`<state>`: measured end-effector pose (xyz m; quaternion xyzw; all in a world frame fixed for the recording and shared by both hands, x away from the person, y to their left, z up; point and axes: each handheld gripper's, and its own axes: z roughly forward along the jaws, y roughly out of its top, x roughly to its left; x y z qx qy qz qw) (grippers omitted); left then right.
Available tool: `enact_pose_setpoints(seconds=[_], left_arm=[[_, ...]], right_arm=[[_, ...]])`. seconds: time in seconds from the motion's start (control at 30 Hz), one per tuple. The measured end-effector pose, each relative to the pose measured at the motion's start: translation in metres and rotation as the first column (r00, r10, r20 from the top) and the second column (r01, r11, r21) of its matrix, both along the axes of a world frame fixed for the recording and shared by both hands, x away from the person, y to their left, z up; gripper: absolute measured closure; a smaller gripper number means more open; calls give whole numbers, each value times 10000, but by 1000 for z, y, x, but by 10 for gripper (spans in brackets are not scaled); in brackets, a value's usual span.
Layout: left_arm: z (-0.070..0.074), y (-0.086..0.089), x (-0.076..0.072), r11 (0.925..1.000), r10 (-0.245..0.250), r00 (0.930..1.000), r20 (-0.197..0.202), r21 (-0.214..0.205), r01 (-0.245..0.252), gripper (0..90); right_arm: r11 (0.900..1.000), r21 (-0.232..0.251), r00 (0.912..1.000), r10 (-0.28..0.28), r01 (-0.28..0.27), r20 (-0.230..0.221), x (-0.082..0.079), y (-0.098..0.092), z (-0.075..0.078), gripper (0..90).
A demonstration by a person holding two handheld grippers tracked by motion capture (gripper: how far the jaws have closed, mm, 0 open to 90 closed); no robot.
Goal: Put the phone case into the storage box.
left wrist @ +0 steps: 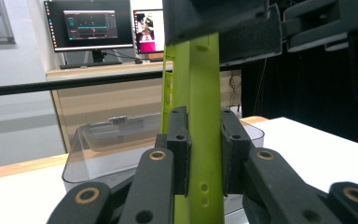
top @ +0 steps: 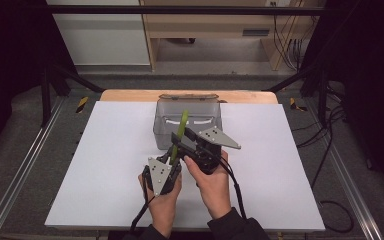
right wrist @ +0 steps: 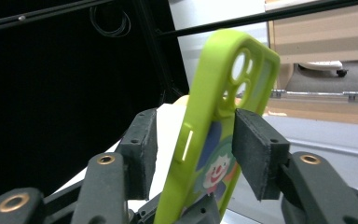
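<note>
A lime-green phone case stands upright on edge over the white mat, in front of a clear plastic bin. My left gripper is shut on the case's lower part; in the left gripper view both pads press its narrow sides. My right gripper straddles the case higher up. In the right gripper view the case shows camera holes and a clown picture inside. The right pad touches it, while the left pad stands off with a gap. The right gripper is open.
The bin looks empty and sits at the mat's far middle. The white mat covers a wooden table. Black frame bars and cables run along both sides. Monitors stand on a desk behind.
</note>
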<state>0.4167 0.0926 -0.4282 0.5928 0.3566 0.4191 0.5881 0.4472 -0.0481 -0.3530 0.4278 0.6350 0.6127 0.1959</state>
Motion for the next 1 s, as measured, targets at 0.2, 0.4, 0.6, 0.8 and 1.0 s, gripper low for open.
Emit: enact_pose_setpoints(seconds=[0.2,0.4,0.6,0.8,1.0], left_arm=[[0,-1,1,10000,-66,10000,7,8,66,775],[0,-3,0,10000,-71,10000,32,33,71,776],[3,-3,2,10000,-10,10000,79,-27,10,775],[3,-5,2,10000,5,10000,81,-29,-5,774],[2,-7,1,10000,18,10000,77,-42,-18,774]], right_arm=[[10000,54,9997,-30,31,-241,2,2,-4,561],[9993,304,9987,-198,212,-462,5,1,-4,595],[9994,260,9983,-200,215,-544,3,4,-5,610],[9989,392,9975,-222,249,-666,5,3,-6,626],[9984,543,9960,-130,179,-880,6,1,-5,651]])
